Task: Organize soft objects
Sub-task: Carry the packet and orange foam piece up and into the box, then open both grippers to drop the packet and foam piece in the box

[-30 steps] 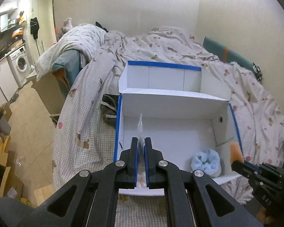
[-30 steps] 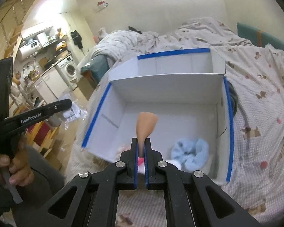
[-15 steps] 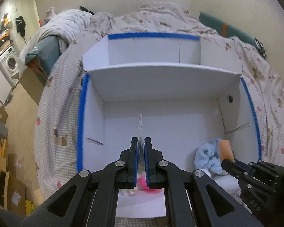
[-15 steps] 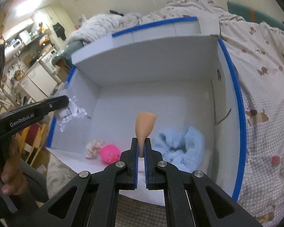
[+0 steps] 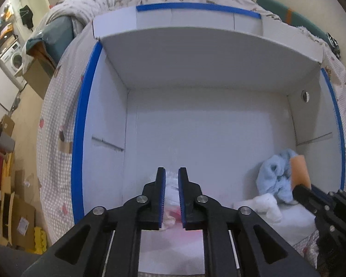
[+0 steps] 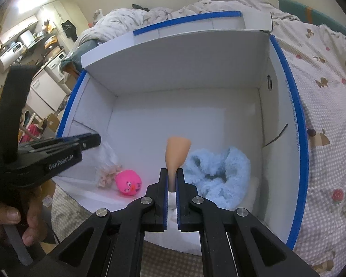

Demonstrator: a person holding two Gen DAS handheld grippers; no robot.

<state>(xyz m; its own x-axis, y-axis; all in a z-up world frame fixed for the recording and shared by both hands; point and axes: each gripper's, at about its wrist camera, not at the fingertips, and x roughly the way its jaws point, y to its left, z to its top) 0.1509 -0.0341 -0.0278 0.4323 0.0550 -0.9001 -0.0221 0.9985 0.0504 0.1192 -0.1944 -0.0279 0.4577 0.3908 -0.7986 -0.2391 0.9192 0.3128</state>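
Observation:
A white box with blue-taped edges (image 5: 79, 124) (image 6: 298, 124) lies open on the bed. My left gripper (image 5: 171, 173) has its jaws slightly apart over a clear plastic bag of small items (image 5: 170, 198) (image 6: 108, 173) at the box's near left; it shows in the right wrist view (image 6: 90, 139). My right gripper (image 6: 171, 173) is shut on a peach soft sponge (image 6: 177, 154) (image 5: 299, 170), just above a fluffy light blue cloth (image 6: 219, 175) (image 5: 276, 180). A pink ball toy with a face (image 6: 129, 182) lies beside the bag. A white soft item (image 5: 265, 204) lies by the blue cloth.
The box has a white divider wall (image 5: 207, 57) with a second compartment behind it. The checked bedspread (image 6: 329, 106) surrounds the box; a heaped duvet (image 5: 92, 2) lies at the far end. Floor with cartons (image 5: 11, 207) and a washing machine (image 5: 13, 57) is left.
Both grippers moved forward and down into the box. My left gripper's jaws parted and the plastic bag now rests on the box floor. My right gripper still holds the sponge.

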